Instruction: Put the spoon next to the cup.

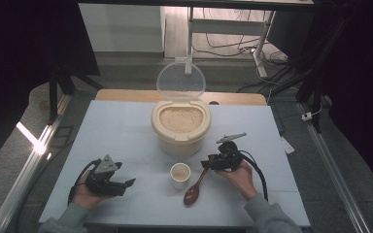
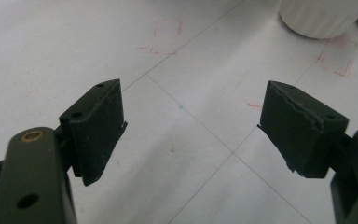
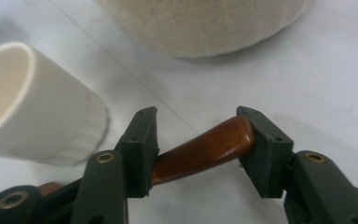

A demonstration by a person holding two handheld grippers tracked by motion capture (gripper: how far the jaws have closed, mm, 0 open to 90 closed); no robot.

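The wooden spoon (image 1: 195, 187) lies on the pale worktop (image 1: 126, 131), bowl toward the person, handle angling up and away. The right tongs (image 1: 209, 163) have the handle (image 3: 205, 149) between their jaws, one pad on its rounded end and the other further down the shaft, so they're clamped on the spoon. The right hand (image 1: 240, 177) sits behind them. Just left of the spoon stands a small white cup (image 1: 180, 174), upright, pale inside; in the right gripper view the cup (image 3: 32, 107) fills the left side. Beyond both, the cream rice bin (image 1: 180, 125) is near the worktop's middle, full of grain, its clear lid (image 1: 180, 80) flipped up at the back. Over on the left, the left tongs (image 1: 126, 184) point toward the cup from well apart, jaws spread wide with only bare worktop (image 2: 186, 126) between them, held low by the left hand (image 1: 85, 194).
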